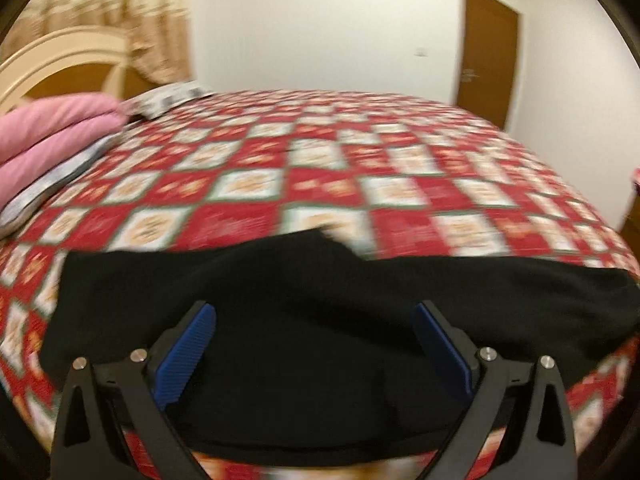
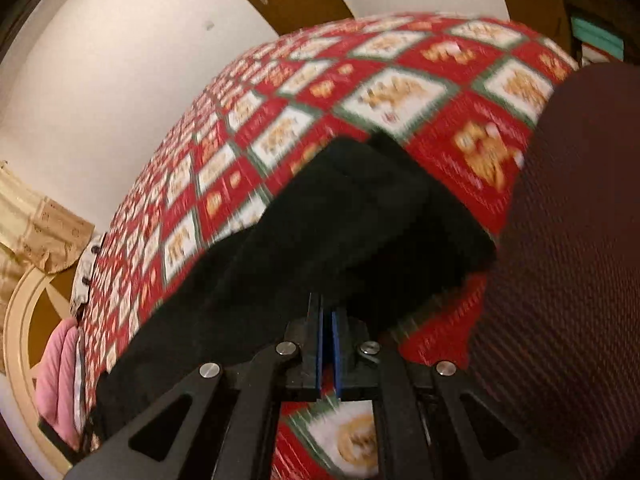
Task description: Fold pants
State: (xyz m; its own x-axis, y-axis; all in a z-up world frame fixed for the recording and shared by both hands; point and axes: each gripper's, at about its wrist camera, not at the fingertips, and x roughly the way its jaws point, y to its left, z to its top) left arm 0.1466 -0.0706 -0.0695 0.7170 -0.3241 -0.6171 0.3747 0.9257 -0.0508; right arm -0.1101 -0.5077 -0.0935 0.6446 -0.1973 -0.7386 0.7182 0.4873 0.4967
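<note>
Right gripper [image 2: 328, 312], low in the middle of its view, is pinched tight on the edge of the black pants [image 2: 320, 232] on the bed [image 2: 400, 80], likely to fold them, while the left gripper [image 1: 316, 344] hangs wide open above, holding nothing.

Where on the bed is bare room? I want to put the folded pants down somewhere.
Free: the wide stretch of checked bedspread beyond the black pants, toward the wall with the door. Crowded: the headboard end, with pink pillows, and the near edge under the pants.
</note>
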